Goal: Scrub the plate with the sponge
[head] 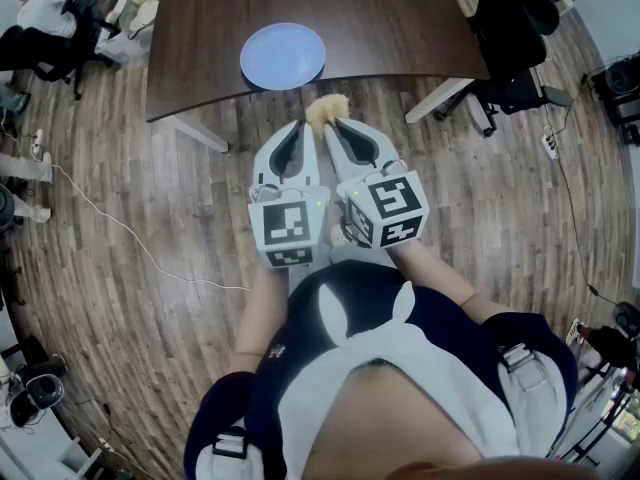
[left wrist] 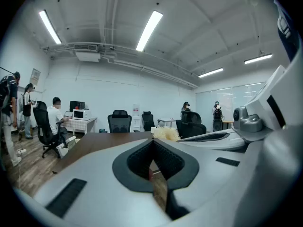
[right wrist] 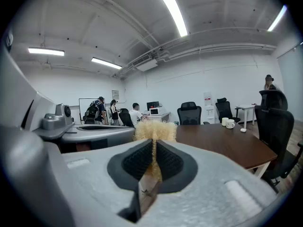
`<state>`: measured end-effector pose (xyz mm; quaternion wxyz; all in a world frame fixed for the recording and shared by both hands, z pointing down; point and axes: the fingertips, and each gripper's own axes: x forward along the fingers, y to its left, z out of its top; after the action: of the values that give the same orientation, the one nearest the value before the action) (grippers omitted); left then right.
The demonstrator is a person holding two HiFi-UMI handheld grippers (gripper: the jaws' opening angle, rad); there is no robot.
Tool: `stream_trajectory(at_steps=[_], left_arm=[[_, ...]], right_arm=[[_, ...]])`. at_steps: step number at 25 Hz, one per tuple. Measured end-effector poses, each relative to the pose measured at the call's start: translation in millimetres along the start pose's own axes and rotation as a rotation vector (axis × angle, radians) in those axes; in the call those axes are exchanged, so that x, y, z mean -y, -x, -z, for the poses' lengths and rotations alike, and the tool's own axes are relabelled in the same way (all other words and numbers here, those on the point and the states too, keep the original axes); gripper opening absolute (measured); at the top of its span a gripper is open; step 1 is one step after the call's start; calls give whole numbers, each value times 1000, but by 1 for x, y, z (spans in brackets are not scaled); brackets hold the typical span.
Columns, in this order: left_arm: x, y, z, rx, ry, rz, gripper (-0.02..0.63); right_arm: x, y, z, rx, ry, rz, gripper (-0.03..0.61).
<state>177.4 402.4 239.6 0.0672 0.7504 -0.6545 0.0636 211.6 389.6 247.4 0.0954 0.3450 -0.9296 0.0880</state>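
A pale blue plate (head: 283, 55) lies on the dark brown table (head: 380, 18) near its front edge. My right gripper (head: 331, 121) is shut on a fluffy tan sponge (head: 327, 110), whose tuft sticks out past the jaw tips (right wrist: 155, 131). It hovers in front of the table edge, just below and right of the plate. My left gripper (head: 296, 128) is beside it, jaws closed with nothing between them (left wrist: 152, 148). The sponge (left wrist: 165, 134) shows to the right in the left gripper view.
Black office chairs (head: 515, 38) stand at the table's right. White table legs (head: 440, 98) reach onto the wooden floor. A cable (head: 130, 238) runs across the floor at left. People sit and stand at desks (left wrist: 57, 119) at the room's far side. White mugs (right wrist: 228, 123) sit on the table.
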Motion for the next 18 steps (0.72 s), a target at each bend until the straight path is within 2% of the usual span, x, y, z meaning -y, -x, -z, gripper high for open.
stream_trajectory(at_steps=[7, 15, 18], left_arm=[[25, -4, 5, -15, 4, -13, -2], [39, -6, 15, -60, -14, -72, -2], [39, -6, 25, -76, 12, -90, -2]], right_arm=[[17, 18, 9, -5, -8, -9, 21], [35, 26, 17, 0, -46, -48, 21], [40, 26, 24, -7, -60, -50, 21]])
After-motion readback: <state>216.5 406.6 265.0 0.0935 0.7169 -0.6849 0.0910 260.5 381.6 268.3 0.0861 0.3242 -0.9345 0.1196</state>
